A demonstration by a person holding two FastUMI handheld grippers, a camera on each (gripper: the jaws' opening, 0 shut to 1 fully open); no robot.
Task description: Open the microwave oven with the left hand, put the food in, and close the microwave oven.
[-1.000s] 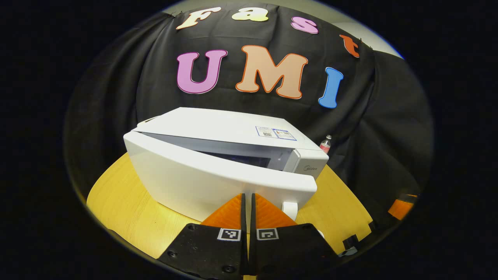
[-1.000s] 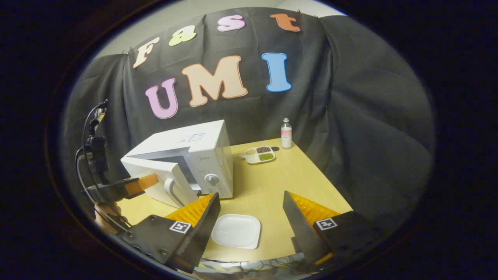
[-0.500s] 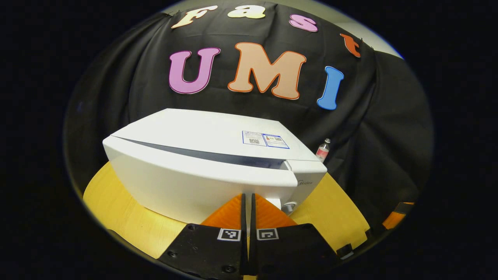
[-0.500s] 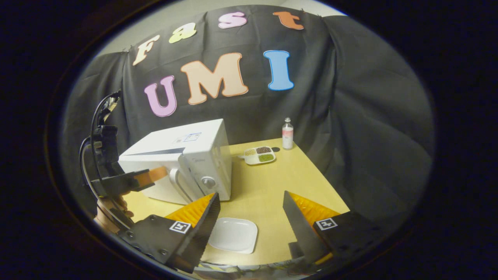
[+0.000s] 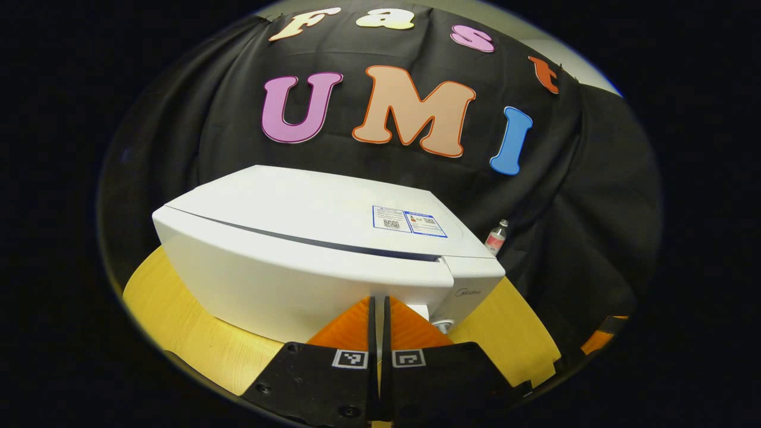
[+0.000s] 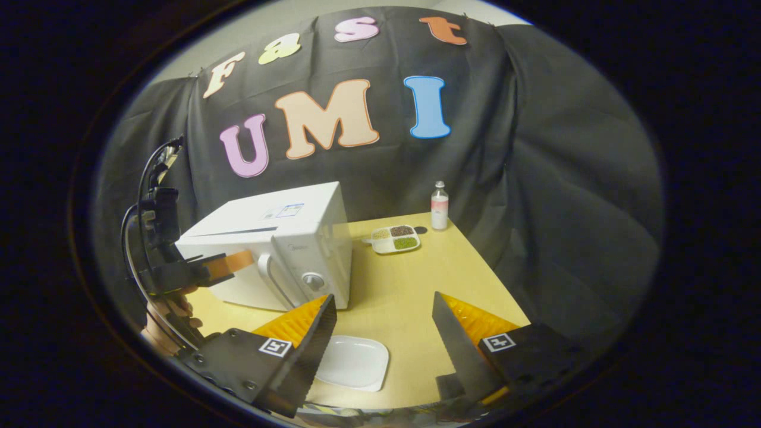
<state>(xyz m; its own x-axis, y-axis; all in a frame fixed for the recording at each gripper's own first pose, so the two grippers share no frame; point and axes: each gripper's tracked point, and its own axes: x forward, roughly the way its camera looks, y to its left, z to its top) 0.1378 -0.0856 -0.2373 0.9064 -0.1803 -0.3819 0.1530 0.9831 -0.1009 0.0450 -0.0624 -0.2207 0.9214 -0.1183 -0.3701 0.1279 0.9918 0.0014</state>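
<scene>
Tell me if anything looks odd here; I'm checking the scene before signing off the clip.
Nothing stands out. The microwave sits square on the table with its door shut, and the divided tray, bottle and white plate look upright and unspilled.

Brand "Midea" on the microwave oven (image 5: 333,238) front

You see one microwave (image 6: 267,249), one white plate (image 6: 352,362), one divided food tray (image 6: 393,238), one bottle (image 6: 439,205), and two grippers: left (image 6: 238,261), right (image 6: 383,333).

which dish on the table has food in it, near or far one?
The far one: the divided tray by the bottle holds food. The square plate between the right claw's fingers is bare.
</scene>
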